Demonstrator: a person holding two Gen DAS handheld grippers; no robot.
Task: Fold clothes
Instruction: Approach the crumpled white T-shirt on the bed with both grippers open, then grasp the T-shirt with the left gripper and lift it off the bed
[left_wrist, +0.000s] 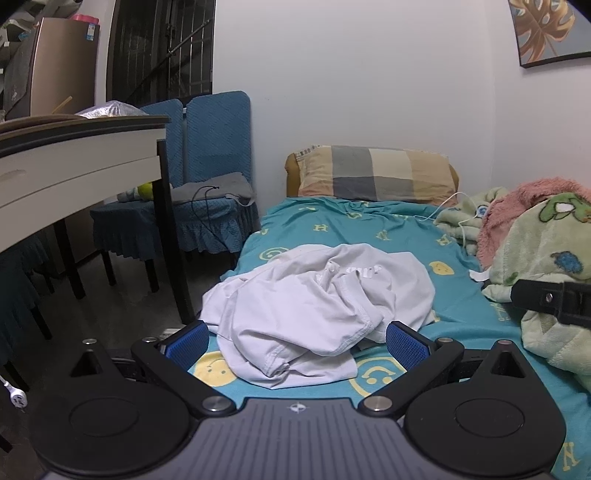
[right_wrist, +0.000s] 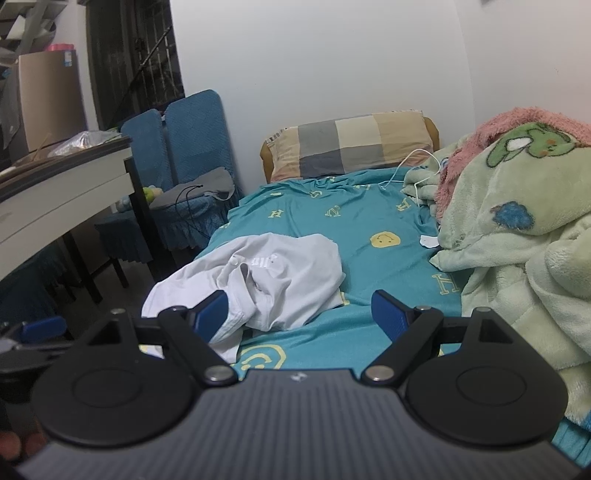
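Note:
A crumpled white garment (left_wrist: 310, 310) lies in a heap on the teal bed sheet (left_wrist: 332, 225), near the bed's left edge. My left gripper (left_wrist: 295, 343) is open just in front of it, its blue pads (left_wrist: 406, 345) on either side of the near folds, holding nothing. In the right wrist view the same white garment (right_wrist: 266, 284) sits left of centre. My right gripper (right_wrist: 301, 314) is open over the sheet (right_wrist: 369, 266), and its left pad (right_wrist: 210, 314) overlaps the garment's near edge. The right gripper's black arm (left_wrist: 550, 299) shows at the right edge of the left wrist view.
A plaid pillow (left_wrist: 373, 173) lies at the head of the bed. Bunched green and pink fleece blankets (right_wrist: 517, 221) fill the right side. A white cable (right_wrist: 413, 166) trails by the pillow. A table (left_wrist: 74, 155) and blue covered chairs (left_wrist: 207, 177) stand left of the bed.

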